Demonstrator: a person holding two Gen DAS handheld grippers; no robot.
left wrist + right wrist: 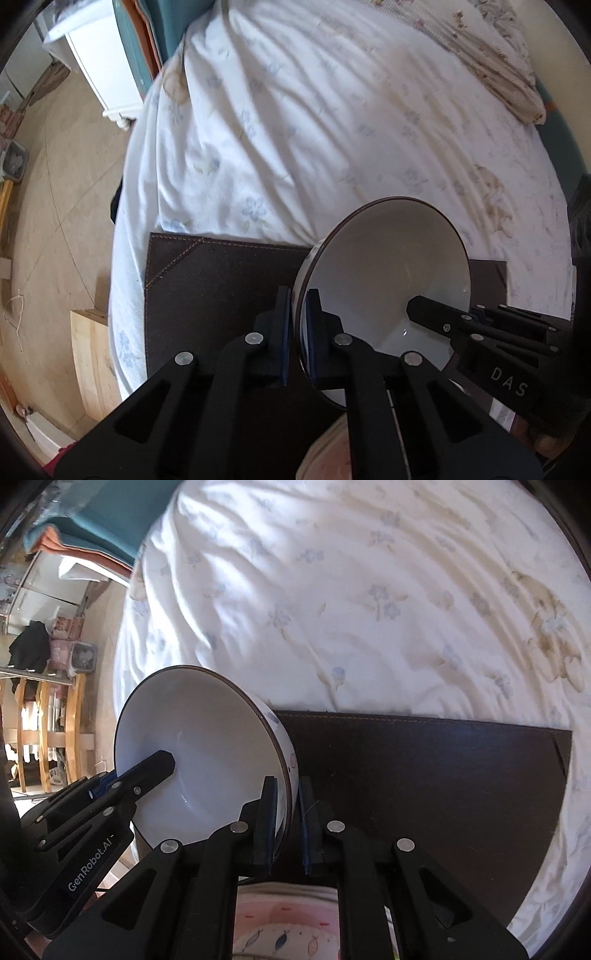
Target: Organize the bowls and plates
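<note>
Both black grippers pinch the same big white round bowl with a thin brown rim. The left gripper clamps one side of the rim, and the right gripper clamps the other side. The bowl hangs tilted above a dark brown leather mat lying on a white flowery bed sheet. A pink patterned dish sits just below.

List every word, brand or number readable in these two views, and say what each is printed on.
"DAS": on the black body of the right tongs, in the left wrist view.
"GenRobot.AI": on the black body of the left tongs, in the right wrist view.
No other text is visible.
</note>
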